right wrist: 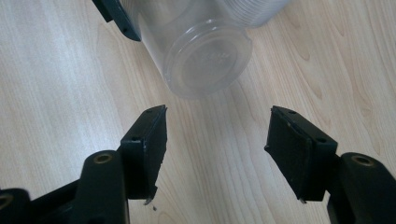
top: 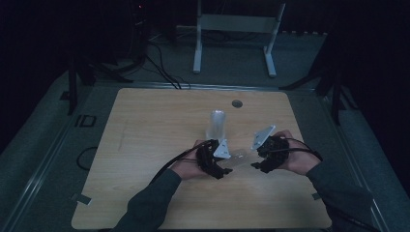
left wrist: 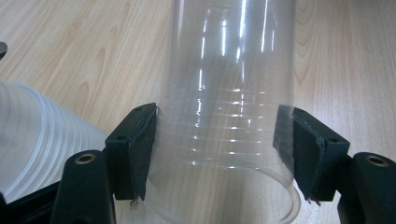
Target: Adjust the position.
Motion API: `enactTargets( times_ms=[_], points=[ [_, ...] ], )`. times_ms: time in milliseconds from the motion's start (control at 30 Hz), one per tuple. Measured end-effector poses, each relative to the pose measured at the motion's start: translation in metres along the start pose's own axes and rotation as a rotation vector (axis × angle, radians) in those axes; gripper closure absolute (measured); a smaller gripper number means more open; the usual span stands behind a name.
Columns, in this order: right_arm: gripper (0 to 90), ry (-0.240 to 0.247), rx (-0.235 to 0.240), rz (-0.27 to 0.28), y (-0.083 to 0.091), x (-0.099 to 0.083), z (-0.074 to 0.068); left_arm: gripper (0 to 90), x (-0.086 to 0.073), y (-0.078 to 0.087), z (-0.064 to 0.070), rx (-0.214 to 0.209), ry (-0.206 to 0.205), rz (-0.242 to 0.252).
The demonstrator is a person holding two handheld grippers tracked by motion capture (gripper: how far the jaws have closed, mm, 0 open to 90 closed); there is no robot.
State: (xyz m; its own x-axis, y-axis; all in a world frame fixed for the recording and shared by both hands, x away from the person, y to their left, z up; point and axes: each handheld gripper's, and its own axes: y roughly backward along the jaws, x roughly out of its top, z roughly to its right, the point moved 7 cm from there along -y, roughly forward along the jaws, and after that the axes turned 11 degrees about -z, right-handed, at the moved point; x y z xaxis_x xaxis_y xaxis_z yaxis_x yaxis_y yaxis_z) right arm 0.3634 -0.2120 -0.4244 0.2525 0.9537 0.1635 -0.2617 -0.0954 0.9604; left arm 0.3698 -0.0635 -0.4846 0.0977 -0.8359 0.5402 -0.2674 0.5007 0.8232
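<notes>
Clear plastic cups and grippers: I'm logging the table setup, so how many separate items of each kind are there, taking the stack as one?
Single clear cup, lying between the left gripper's jaws: 1
Stack of clear cups, upright: 1
Grippers, left and right: 2
Total: 4

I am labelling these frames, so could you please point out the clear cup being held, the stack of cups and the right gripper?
clear cup [left wrist: 229,116], left gripper view, ribbed side wall
stack of cups [top: 217,124], high view, upright side
right gripper [right wrist: 215,140], right gripper view, midway between open fingers
</notes>
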Motion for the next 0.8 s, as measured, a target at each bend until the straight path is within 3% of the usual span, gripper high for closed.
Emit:
enactTargets(
  times_ms=[800],
  points=[
    [35.9, 0.144, 0.029, -0.147, -0.007, 0.016, -0.014, 31.2, -0.001, -0.003, 0.008, -0.026, -0.050, -0.051]
  ],
)
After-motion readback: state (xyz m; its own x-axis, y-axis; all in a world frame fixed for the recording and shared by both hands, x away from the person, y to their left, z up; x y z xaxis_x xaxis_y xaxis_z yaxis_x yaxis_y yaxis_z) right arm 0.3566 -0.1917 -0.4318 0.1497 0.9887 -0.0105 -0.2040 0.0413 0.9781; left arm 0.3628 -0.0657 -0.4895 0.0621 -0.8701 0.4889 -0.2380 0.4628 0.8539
